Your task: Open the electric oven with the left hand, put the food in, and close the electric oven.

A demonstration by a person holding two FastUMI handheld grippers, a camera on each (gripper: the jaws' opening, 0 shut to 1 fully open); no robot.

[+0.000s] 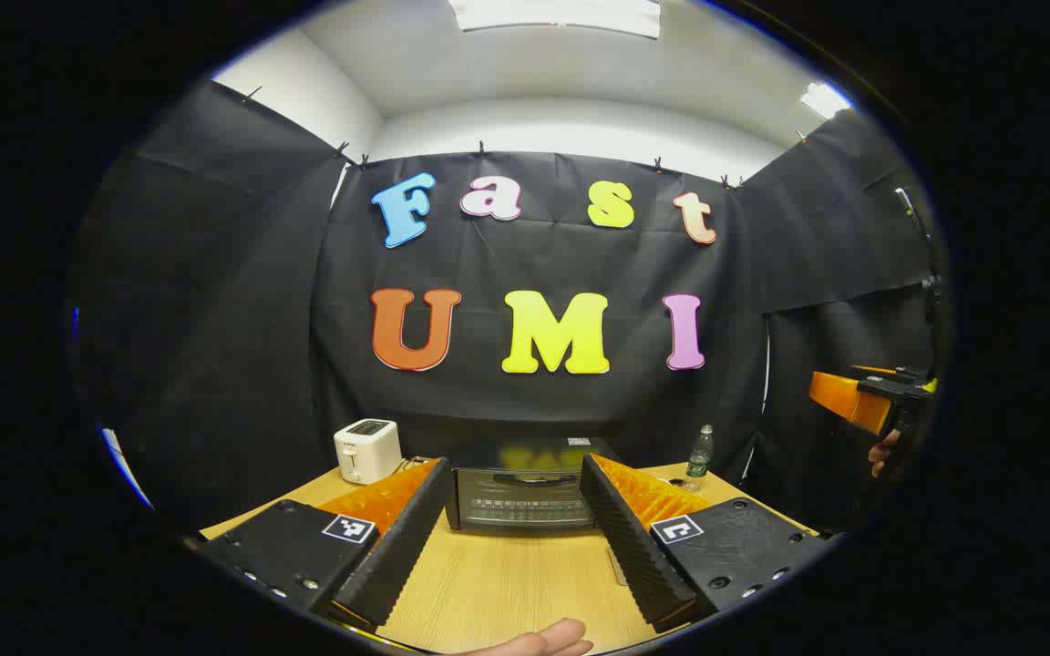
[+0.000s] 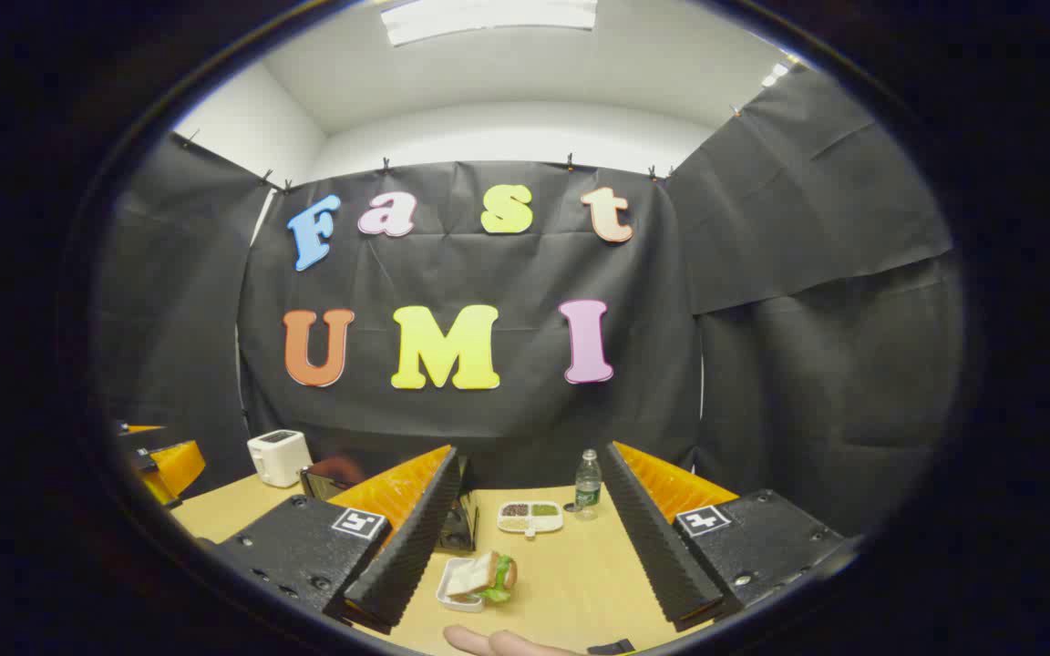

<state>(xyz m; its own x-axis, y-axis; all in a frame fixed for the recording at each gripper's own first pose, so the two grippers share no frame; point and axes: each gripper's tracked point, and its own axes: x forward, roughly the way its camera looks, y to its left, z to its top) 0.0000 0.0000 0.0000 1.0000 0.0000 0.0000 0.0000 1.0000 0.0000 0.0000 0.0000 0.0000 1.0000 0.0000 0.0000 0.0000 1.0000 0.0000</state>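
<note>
Facing the closed black glass-fronted electric oven point(image 1: 523, 499), the left gripper point(image 1: 514, 538) gapes wide, its rigid door handle presumably the firm grasp point.

In the right gripper view, the oven point(image 2: 452, 524) at the back of the table point(image 2: 571, 574) is mostly hidden behind the right gripper's point(image 2: 525, 556) near finger; only a dark corner shows. The sandwich point(image 2: 484, 576) near the front edge sits in a small dish whose left end that finger covers. A compartment tray point(image 2: 530, 517) beside the bottle point(image 2: 587, 485) holds bits too small to tell. In the left gripper view, the oven's point(image 1: 525, 497) sides are covered by the left gripper's point(image 1: 511, 556) fingers, and the other gripper point(image 1: 862, 401) is cut off at the right edge.
</note>
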